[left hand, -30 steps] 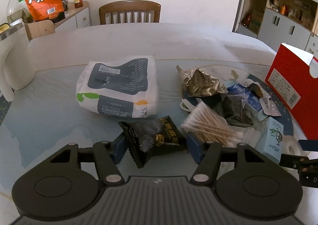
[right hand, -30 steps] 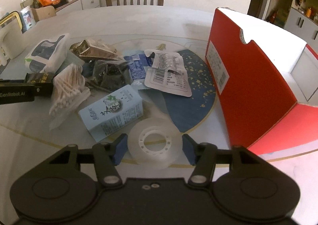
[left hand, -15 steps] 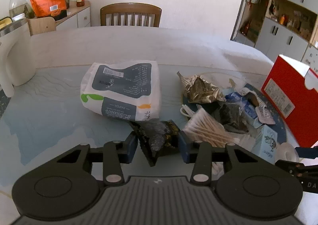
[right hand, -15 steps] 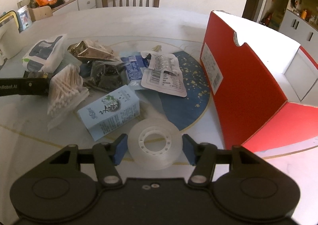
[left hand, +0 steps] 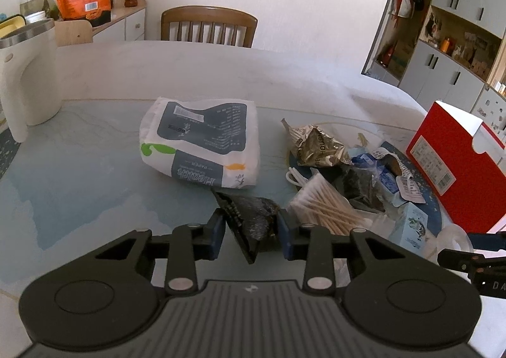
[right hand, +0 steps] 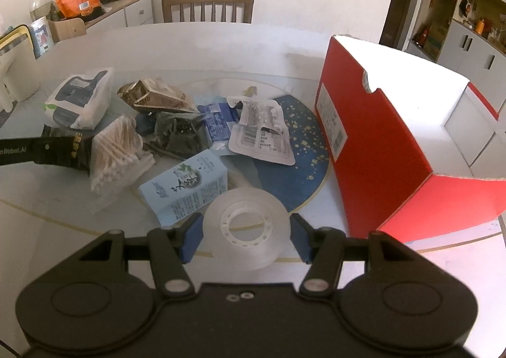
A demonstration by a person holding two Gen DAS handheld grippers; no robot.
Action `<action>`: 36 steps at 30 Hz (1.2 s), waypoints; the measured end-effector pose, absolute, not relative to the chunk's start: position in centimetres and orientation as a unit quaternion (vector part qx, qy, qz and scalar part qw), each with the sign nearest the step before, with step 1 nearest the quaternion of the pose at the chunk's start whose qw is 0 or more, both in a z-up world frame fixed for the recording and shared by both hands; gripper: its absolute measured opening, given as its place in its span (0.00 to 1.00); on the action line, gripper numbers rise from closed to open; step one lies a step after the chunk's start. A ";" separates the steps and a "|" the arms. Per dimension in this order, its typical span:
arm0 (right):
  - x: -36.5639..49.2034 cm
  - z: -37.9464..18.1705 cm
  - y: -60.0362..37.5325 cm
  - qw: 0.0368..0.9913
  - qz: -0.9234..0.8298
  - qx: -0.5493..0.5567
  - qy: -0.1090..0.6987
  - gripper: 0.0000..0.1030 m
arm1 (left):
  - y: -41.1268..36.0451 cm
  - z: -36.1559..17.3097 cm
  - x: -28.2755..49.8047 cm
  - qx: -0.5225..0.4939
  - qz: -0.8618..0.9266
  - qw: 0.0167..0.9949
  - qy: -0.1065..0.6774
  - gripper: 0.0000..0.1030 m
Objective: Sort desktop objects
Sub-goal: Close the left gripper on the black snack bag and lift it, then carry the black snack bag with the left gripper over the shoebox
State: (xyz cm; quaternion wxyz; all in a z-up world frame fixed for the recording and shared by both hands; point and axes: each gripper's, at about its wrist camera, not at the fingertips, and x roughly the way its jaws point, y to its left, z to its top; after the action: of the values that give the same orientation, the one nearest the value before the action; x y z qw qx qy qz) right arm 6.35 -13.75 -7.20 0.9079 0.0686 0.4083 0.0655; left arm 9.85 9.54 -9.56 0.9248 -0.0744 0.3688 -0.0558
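Note:
My left gripper [left hand: 250, 226] is shut on a black snack packet [left hand: 249, 221] and holds it off the table; the packet also shows in the right wrist view [right hand: 68, 151]. My right gripper [right hand: 245, 233] is shut on a clear tape roll [right hand: 245, 226] and holds it above the table. A bag of cotton swabs [right hand: 117, 149], a light blue carton [right hand: 186, 188], a white sachet [right hand: 261, 135], a dark packet [right hand: 178, 135] and a gold wrapper [right hand: 155, 97] lie in a heap.
An open red box [right hand: 395, 136] stands at the right. A white tissue pack [left hand: 200, 144] lies beside the heap. A white kettle [left hand: 23, 79] stands at far left. A wooden chair [left hand: 208, 26] is behind the table.
My left gripper closed on the black packet and lifted it. My right gripper rose a little with the tape roll in it.

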 end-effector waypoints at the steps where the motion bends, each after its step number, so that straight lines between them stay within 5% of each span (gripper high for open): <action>1: 6.2 -7.0 -13.8 0.908 0.066 0.069 0.408 0.57 | 9.7 -9.5 9.7 -0.076 -0.056 0.925 0.368 0.32; 36: 4.9 0.9 -19.3 0.926 0.086 0.090 0.356 0.57 | 6.7 -1.5 7.5 -0.100 -0.121 0.938 0.309 0.30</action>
State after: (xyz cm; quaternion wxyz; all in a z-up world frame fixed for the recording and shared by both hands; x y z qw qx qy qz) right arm 4.87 -19.32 0.94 0.9263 0.0898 0.3556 0.0858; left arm 7.45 6.75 -1.49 0.9378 -0.1005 0.3094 -0.1211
